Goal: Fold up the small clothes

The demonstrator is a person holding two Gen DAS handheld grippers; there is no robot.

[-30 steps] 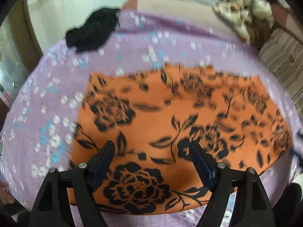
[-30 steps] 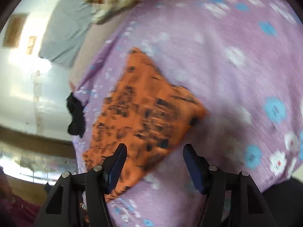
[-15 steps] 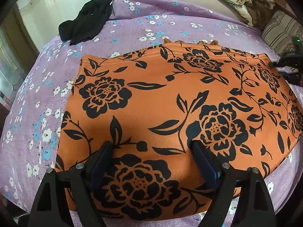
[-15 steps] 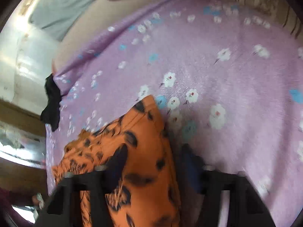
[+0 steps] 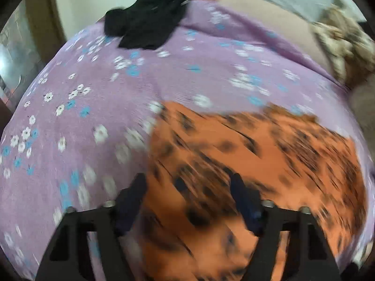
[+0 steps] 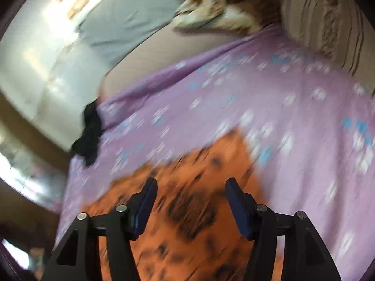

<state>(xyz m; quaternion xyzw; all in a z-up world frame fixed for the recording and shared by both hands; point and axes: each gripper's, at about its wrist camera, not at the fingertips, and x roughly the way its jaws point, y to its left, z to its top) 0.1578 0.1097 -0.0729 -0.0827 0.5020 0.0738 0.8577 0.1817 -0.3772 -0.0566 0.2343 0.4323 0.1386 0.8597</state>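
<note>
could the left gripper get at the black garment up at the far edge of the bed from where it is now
Probably yes: the left gripper is open over the orange floral cloth, and only bare purple sheet lies between it and the black garment.

No legible text, label or sign.

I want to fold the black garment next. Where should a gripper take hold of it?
Probably at the black garment's near hem, coming in low across the purple sheet: it lies crumpled near the bed's far edge, that hem facing the grippers.
</note>
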